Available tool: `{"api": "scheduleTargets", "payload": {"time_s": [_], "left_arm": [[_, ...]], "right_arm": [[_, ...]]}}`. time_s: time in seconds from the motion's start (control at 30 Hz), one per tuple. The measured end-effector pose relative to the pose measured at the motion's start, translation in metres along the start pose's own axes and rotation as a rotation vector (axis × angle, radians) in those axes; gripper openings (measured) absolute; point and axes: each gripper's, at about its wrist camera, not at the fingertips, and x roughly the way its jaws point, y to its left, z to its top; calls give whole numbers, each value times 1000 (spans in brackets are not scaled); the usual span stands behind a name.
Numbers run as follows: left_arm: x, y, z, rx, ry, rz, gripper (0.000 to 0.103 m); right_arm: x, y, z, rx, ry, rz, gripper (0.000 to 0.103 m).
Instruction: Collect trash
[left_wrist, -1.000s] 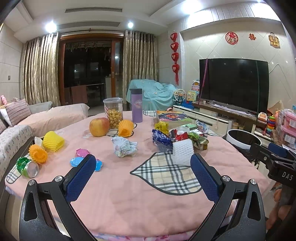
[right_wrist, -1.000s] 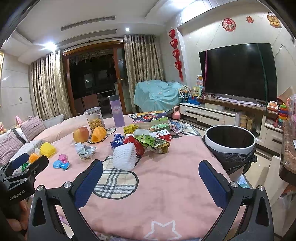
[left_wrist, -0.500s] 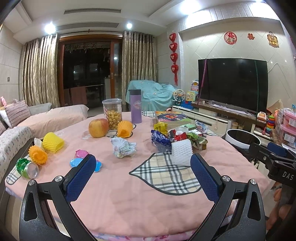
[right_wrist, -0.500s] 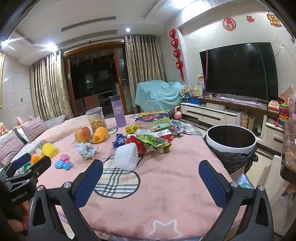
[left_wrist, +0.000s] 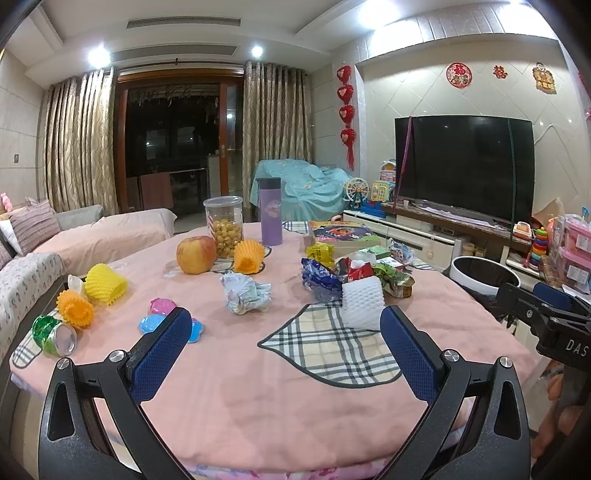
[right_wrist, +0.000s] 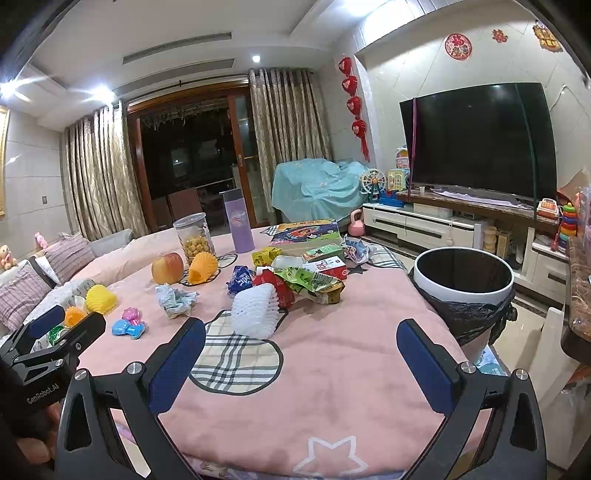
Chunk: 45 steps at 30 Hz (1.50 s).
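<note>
Trash lies on the pink-covered table (left_wrist: 258, 387): a white foam fruit net (left_wrist: 362, 302) (right_wrist: 256, 310), crumpled paper (left_wrist: 245, 293) (right_wrist: 173, 299), a pile of snack wrappers (left_wrist: 354, 267) (right_wrist: 303, 280), yellow and orange foam nets (left_wrist: 105, 284) and a crushed green can (left_wrist: 53, 330). A white bin with a black liner (right_wrist: 463, 280) (left_wrist: 484, 273) stands off the table's right side. My left gripper (left_wrist: 284, 354) is open and empty over the near edge. My right gripper (right_wrist: 301, 363) is open and empty, short of the white net.
An apple (left_wrist: 195, 254), a snack jar (left_wrist: 223, 230), a purple flask (left_wrist: 270, 221), a boxed game (left_wrist: 341, 234) and small plastic toys (left_wrist: 162, 314) also sit on the table. A sofa (left_wrist: 33, 251) is left, a TV stand (right_wrist: 461, 221) right.
Both grippers have shifted slightly; the right view has drifted a little closer to the table. Both stay open and nothing on the table has moved.
</note>
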Motion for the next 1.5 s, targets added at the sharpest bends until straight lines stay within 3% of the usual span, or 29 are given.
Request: {"api": "scheduleTargets", "payload": {"time_s": [0.6, 0.83, 1.1, 1.5], "left_arm": [[5, 1, -3, 2, 16, -12, 103], [20, 14, -7, -15, 63, 4, 103], [53, 38, -9, -26, 129, 34, 103], [145, 74, -3, -40, 282, 58, 103]], "right_arm": [[0, 2, 0, 4, 16, 8, 103], [13, 8, 1, -3, 53, 30, 103], [54, 19, -1, 10, 155, 107, 103], [147, 36, -6, 34, 322, 162, 102]]}}
